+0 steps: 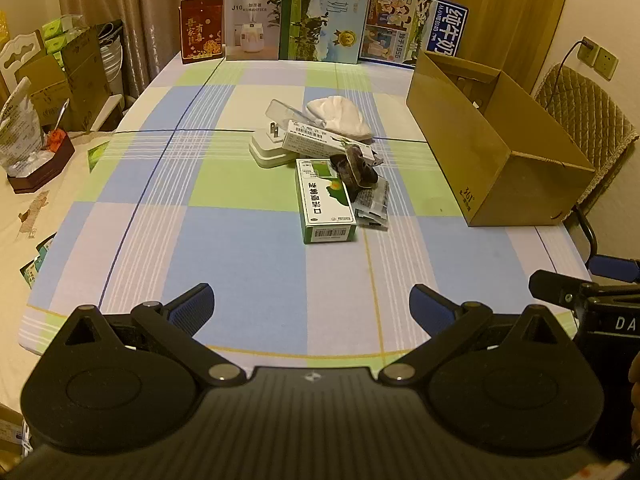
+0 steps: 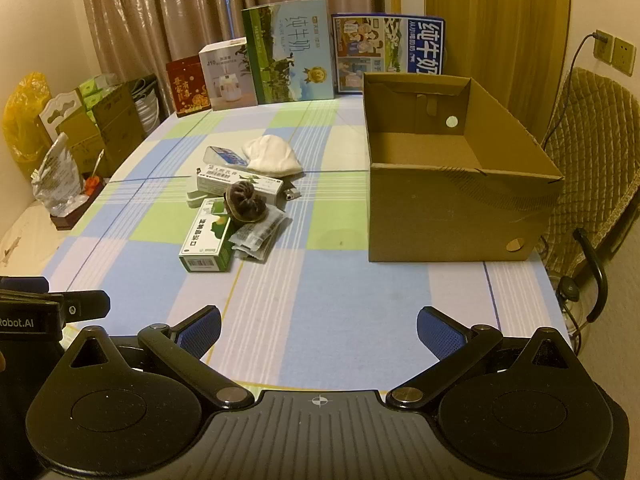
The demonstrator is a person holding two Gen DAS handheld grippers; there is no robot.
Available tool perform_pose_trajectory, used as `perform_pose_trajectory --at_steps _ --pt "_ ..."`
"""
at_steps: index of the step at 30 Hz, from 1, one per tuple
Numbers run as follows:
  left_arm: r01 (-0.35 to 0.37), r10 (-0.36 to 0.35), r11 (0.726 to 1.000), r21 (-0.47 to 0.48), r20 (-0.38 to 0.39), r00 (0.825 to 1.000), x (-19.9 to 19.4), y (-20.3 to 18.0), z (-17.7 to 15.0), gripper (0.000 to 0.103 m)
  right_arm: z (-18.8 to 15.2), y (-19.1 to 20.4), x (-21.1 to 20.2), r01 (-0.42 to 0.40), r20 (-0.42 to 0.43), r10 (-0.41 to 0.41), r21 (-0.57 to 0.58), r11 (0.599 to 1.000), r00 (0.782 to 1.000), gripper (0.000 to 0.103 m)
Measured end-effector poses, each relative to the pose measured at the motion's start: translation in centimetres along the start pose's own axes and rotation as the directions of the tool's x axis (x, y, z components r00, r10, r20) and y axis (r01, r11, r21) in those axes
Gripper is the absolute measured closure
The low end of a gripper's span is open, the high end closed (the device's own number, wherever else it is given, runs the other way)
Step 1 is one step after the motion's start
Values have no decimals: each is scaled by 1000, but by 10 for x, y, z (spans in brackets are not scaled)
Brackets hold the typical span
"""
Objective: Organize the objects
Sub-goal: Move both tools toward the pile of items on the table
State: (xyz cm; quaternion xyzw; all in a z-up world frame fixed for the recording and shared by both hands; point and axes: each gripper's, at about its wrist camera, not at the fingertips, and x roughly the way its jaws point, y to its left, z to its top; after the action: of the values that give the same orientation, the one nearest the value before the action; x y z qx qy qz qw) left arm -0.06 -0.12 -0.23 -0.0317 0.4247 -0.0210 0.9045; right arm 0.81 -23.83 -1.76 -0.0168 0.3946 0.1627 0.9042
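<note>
A small pile lies mid-table: a green-and-white medicine box (image 1: 326,203) (image 2: 208,240), a longer white box (image 1: 318,141) (image 2: 240,183), a dark scrunchie (image 1: 354,169) (image 2: 244,202), foil sachets (image 1: 374,204) (image 2: 258,236), a white plug adapter (image 1: 268,148), a clear plastic case (image 1: 286,112) (image 2: 224,156) and a white cloth (image 1: 340,116) (image 2: 272,156). An open cardboard box (image 1: 496,148) (image 2: 460,204) stands to the right of the pile. My left gripper (image 1: 312,306) is open over the near table edge. My right gripper (image 2: 320,330) is open too, with nothing between its fingers.
Printed cartons (image 1: 324,12) (image 2: 288,52) stand in a row along the far table edge. A padded chair (image 2: 592,168) stands at the right. Bags and cardboard boxes (image 1: 72,76) crowd the left side, with a dark tray (image 1: 40,168) near the left table edge.
</note>
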Motion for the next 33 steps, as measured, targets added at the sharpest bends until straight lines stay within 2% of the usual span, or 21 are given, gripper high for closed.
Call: perform_pose_trajectory --at_steps 33 --pt "9 -9 1000 -7 0 1000 -1 5 2 1 3 1 -4 3 6 -3 -7 1000 1000 2"
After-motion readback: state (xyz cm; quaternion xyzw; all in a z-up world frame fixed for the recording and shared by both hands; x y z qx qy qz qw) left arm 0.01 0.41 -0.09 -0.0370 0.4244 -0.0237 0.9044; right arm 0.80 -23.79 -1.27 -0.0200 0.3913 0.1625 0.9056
